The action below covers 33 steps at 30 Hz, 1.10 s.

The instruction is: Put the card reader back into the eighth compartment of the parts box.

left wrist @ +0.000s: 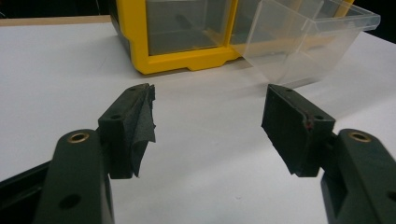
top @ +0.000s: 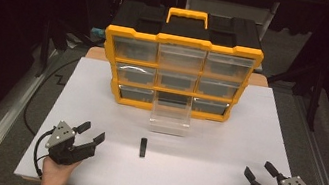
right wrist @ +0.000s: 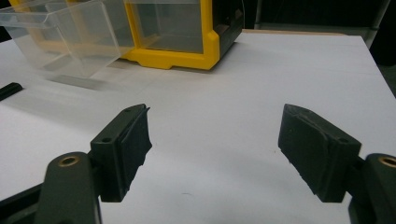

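Both black grippers have brass-ringed screw holes, padded jaws, grey three-cornered top plates and trailing black cables.

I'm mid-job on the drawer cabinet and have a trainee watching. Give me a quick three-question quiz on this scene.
1. True or false: the left gripper is shut on the small black part.
2. Which drawer of the yellow cabinet is pulled out? A top left, B bottom middle, C middle right.
3. Fill in: the right gripper has its jaws ____.

Key: 1 false, both grippers hold nothing; 2 B, the clear drawer juts onto the table; 3 open.
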### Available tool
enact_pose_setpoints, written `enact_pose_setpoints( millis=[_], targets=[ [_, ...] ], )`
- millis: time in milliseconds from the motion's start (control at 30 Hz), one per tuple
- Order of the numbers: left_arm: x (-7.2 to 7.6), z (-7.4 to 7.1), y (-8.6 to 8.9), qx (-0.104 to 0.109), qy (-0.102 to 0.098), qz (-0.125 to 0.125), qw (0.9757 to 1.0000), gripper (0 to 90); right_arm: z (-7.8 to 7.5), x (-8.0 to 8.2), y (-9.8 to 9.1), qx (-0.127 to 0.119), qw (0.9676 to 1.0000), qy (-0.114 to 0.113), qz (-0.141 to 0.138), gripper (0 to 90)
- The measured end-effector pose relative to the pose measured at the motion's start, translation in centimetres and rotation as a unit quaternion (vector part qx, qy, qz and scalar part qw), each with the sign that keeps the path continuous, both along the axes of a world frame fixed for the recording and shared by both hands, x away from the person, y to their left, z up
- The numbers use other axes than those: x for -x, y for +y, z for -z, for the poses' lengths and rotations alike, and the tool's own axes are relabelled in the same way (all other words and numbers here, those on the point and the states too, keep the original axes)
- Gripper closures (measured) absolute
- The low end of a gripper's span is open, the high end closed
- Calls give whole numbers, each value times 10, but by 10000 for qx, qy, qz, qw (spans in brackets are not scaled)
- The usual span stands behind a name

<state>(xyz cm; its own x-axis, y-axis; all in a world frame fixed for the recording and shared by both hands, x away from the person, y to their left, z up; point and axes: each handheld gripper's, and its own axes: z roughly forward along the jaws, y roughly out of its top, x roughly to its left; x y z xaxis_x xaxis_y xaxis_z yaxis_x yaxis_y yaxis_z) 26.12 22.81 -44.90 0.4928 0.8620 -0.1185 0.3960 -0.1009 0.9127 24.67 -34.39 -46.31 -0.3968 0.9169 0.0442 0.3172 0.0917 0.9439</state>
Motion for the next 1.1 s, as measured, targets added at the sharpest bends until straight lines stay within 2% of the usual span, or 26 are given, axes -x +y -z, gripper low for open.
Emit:
enact_pose_setpoints(
  millis=[400, 1100],
  targets=[
    [-6, -2, -20, -18, 11, 213, 9998, 346, 0, 0, 1, -27, 10000, 4, -26, 249],
    [-13, -2, -42, -33, 73, 410, 9991, 349, 0, 0, 1, 17, 10000, 2, -18, 252]
  ],
)
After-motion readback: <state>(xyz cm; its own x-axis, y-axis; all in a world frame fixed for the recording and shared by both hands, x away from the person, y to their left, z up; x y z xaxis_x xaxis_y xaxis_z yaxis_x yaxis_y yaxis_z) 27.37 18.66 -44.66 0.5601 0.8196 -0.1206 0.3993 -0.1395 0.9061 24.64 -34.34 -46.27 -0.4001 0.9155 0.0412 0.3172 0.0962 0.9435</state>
